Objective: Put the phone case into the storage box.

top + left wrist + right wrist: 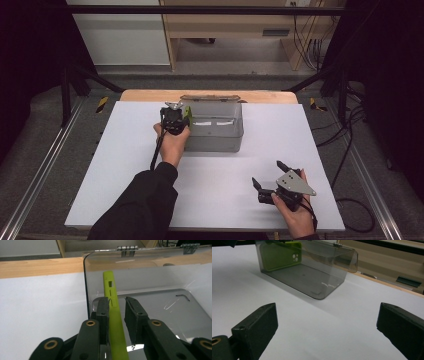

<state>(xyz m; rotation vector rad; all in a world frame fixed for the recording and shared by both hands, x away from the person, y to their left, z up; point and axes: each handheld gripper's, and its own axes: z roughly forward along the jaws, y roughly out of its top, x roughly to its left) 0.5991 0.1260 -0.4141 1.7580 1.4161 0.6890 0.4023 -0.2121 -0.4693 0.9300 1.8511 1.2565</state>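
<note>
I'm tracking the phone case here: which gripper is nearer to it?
Left. The left gripper is at the clear box, its jaws on either side of the green phone case. The right gripper rests on the table's near right, well apart from it, jaws open.

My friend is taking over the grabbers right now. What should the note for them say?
Left gripper: at the clear box's left end, jaws around the green phone case, a gap showing beside one jaw, so no firm grip.
Right gripper: open, holding nothing, resting on the white table.
Done: the case stands on edge inside the box, against its left wall.
Left: probably back the left gripper out; the box's hinged lid still stands open.
</note>
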